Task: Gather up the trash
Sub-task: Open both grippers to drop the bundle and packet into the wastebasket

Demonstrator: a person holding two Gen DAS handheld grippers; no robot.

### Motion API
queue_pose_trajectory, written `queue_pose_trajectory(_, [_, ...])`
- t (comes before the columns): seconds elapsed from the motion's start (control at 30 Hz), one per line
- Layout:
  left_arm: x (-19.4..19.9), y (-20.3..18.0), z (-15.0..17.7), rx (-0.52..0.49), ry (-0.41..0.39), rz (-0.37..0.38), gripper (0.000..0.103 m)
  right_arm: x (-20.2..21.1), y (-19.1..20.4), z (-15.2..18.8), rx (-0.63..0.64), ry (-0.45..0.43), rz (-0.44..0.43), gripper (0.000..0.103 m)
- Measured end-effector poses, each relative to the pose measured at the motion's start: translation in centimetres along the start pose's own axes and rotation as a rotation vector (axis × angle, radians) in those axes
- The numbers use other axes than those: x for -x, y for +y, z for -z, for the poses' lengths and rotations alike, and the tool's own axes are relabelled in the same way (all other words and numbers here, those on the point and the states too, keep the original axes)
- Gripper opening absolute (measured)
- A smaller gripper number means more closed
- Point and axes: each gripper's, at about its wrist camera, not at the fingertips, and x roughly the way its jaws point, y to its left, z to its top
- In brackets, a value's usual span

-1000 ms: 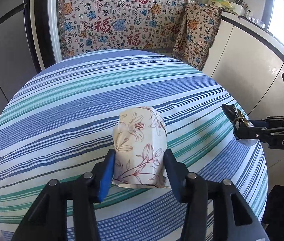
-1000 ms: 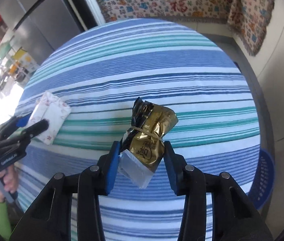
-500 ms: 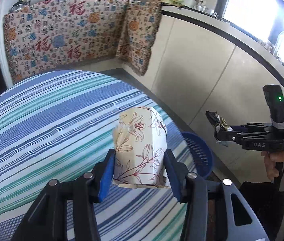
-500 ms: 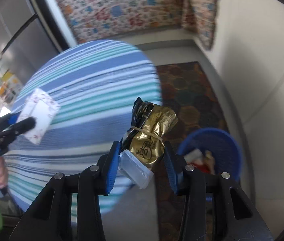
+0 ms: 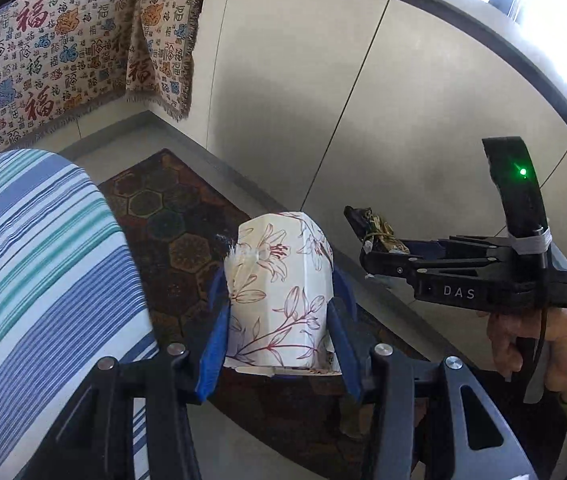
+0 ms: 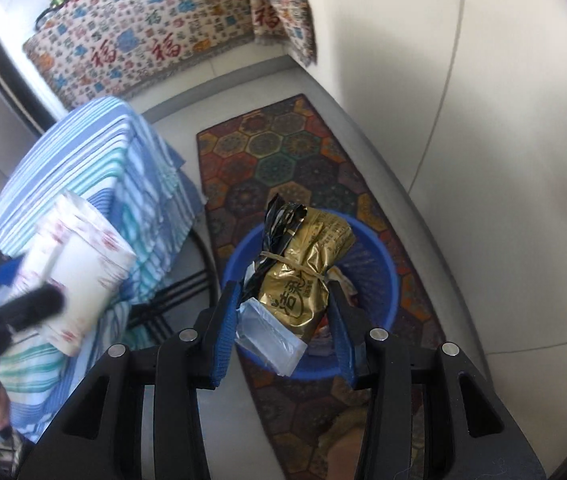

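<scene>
My left gripper (image 5: 279, 296) is shut on a white floral paper packet (image 5: 279, 292) and holds it in the air past the table edge, over the rug. My right gripper (image 6: 283, 304) is shut on a gold and black foil bag (image 6: 303, 276) tied with a rubber band, with a clear wrapper (image 6: 271, 336) under it. It hangs above a blue trash basket (image 6: 379, 276) on the floor that holds some trash. The right gripper also shows in the left wrist view (image 5: 367, 248), to the right of the packet. The floral packet also shows in the right wrist view (image 6: 79, 272), blurred.
A round table with a blue and green striped cloth (image 5: 31, 264) stands to the left. A patterned hexagon rug (image 6: 291, 156) lies under the basket. White cabinet fronts (image 5: 363, 100) rise on the right. A patterned cloth (image 6: 155, 36) hangs at the back.
Both grippers have swung right, off the table, each keeping its load. The right gripper with the foil bag has moved over the blue basket. The left gripper now faces the rug and cabinets.
</scene>
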Motion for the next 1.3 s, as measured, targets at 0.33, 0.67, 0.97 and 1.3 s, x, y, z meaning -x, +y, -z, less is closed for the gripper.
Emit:
queue_pose_trajectory(0.33, [-4.5,-0.6,-0.7,-0.022,0.031,-0.07,0.049,-1.0,-3.6,0.4,-0.021,0.007,0.006,0.044])
queue_pose_trajectory(0.67, [-9.3,-0.8,-1.4,-0.007,0.081,-0.073,0.049,-4.4,-5.5,0.1,-0.022,0.062,0.02,0.044])
queue_pose_trajectory(0.97, [-13.9,-0.5,-1.1,-0.002,0.139,-0.063,0.051,-6.6,-6.8,0.4,-0.028,0.098,0.003,0.045])
queue_pose_trajectory(1.3, [-15.1,-0.8,-1.5,0.002,0.108,-0.027,0.053,-6.3,-7.9,1.1,-0.035,0.033,0.027,0.079])
